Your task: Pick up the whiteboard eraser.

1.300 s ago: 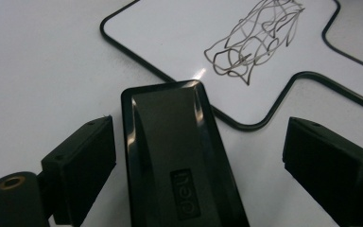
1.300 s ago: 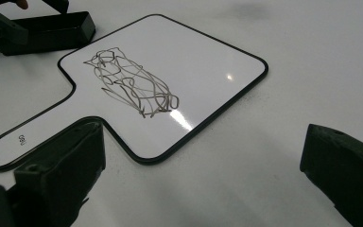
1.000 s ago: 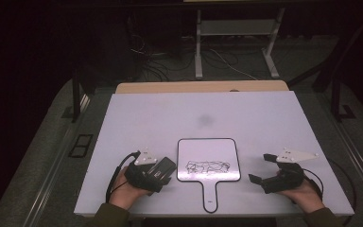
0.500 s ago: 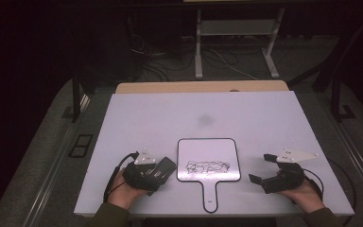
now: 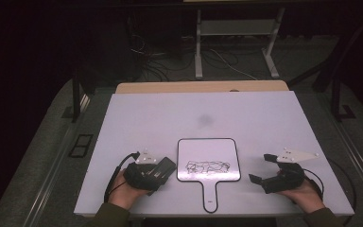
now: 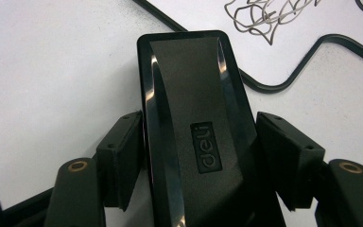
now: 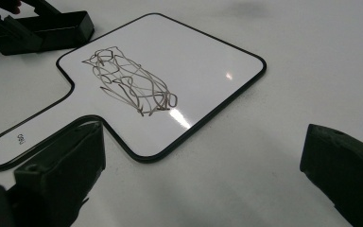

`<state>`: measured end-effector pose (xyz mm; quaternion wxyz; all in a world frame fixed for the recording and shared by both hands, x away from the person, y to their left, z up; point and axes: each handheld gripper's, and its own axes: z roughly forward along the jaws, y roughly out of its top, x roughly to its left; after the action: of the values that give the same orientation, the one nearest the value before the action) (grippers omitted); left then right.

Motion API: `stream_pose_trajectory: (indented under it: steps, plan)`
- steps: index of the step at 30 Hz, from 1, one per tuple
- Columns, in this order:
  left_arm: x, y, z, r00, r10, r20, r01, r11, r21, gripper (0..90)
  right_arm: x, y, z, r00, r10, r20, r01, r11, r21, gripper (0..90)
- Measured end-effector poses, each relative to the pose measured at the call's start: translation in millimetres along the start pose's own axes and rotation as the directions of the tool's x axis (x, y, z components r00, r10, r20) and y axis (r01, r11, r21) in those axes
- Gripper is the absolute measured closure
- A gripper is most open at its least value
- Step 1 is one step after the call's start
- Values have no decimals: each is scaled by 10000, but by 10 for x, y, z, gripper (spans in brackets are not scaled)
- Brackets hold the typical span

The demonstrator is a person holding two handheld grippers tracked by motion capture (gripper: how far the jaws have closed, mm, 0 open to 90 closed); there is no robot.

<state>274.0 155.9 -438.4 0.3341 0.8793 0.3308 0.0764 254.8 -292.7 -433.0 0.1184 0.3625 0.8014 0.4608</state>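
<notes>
A small white paddle-shaped board [image 5: 208, 153] [image 7: 203, 61] lies at the table's near middle, its handle pointing toward me and a dark scribble [image 5: 207, 167] [image 7: 132, 85] on its face. Just left of it lies a black block eraser [image 5: 167, 165] [image 6: 194, 118] [image 7: 56, 28]. My left gripper [image 5: 157, 172] [image 6: 198, 137] has just been closing and now both pads press the eraser's long sides. To the board's right, my right gripper [image 5: 261, 168] [image 7: 203, 156] rests on the table, open, with nothing between its jaws.
The white tabletop [image 5: 246, 118] carries a faint grey smudge [image 5: 204, 119] beyond the board. A wooden strip [image 5: 198, 86] runs along its far edge. Past it, a metal stand [image 5: 236, 42] and loose cables [image 5: 160, 66] sit on the dark floor.
The left gripper's jaws have drawn in against the eraser's sides. Both hands, the board and the eraser stay where they were.
</notes>
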Motion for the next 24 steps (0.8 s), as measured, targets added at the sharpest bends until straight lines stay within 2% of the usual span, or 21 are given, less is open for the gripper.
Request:
stream_pose_trajectory:
  steps: [7,8,10,13,19,20,24]
  plan:
    - [-13,17,-16,9998,66,-174,-63,9999,154,372,-1,1,0,10000,2,-2,-2,10000,-6,0]
    - [-8,19,-30,9993,269,-270,-263,9994,214,381,-1,2,-2,10000,5,-9,-5,10000,-22,0]
    - [-5,20,-33,9990,345,-272,-338,9991,273,388,1,1,-2,10000,-8,-15,8,10000,-27,0]
    - [-11,23,-28,9991,313,-282,-306,9992,261,389,3,1,-2,10000,-7,-19,7,10000,-30,0]
    - [-28,21,-17,9978,552,-371,-541,9981,287,382,4,4,-8,10000,7,-24,-7,10000,-73,0]
    - [-27,24,-15,9972,650,-367,-636,9973,376,380,3,3,-7,10000,11,-32,-11,10000,-57,0]
    - [-43,26,9,9971,635,-417,-614,9969,484,376,2,2,-10,10000,7,-32,-7,10000,-69,0]
